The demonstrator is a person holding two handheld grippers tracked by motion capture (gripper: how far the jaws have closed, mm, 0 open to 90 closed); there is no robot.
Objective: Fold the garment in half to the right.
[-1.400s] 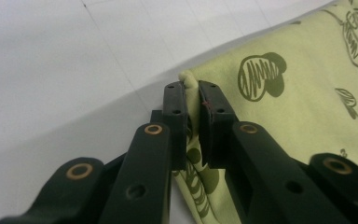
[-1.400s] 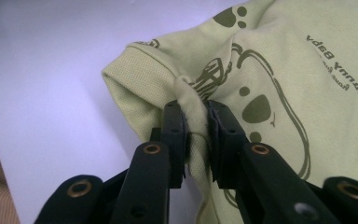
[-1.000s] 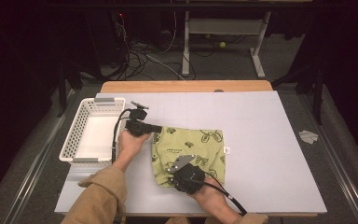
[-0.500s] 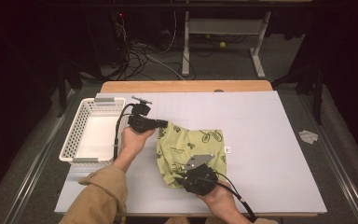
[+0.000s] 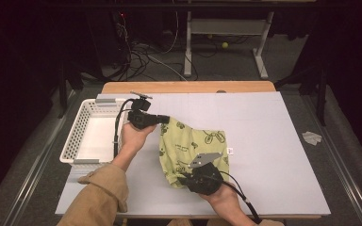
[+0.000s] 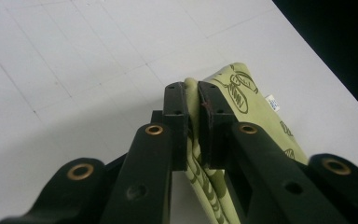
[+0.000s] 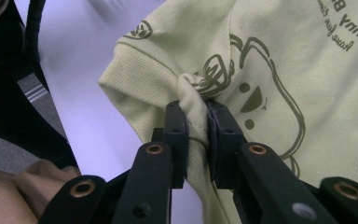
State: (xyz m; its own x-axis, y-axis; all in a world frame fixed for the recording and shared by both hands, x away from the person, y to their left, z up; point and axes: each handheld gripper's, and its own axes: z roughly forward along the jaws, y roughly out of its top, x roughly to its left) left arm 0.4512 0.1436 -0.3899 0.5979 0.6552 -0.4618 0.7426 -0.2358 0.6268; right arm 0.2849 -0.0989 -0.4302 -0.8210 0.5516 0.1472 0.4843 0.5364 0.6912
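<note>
Above the table, both grippers' fingers pinch the shirt.

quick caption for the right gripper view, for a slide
Right gripper pinching a bunched fold of the pale green printed garment between its black jaws, above the white table.

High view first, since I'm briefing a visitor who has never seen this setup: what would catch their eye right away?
The yellow-green printed garment in the middle of the pale table, pinched at two spots: the left gripper is shut on its far edge, the right gripper on its near edge. Next, the white slatted basket at the table's left side, with dark floor and cables beyond.
</note>
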